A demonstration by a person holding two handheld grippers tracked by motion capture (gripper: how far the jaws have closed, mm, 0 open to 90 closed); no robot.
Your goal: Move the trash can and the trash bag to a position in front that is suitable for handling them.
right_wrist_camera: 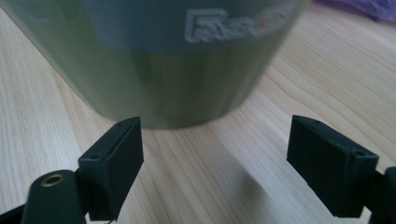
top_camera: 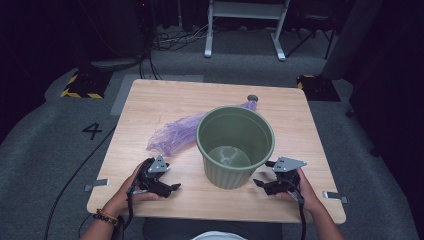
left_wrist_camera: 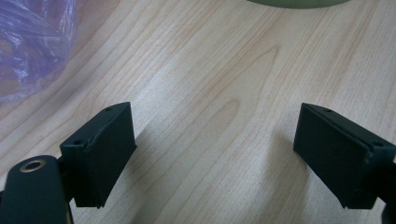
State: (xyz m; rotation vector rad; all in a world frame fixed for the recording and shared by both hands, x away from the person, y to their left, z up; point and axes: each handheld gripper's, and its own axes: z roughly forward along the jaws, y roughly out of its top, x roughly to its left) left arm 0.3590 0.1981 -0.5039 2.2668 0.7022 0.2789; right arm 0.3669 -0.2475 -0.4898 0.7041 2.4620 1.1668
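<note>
Both my grippers, left gripper and right gripper, rest on the worktop flanking the green bin, jaws wide, nothing held.

Wooden table, grey carpet

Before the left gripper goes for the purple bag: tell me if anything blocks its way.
Nothing visible does. The left gripper is open over bare table; the purple bag lies beyond it, beside the green bin.
</note>
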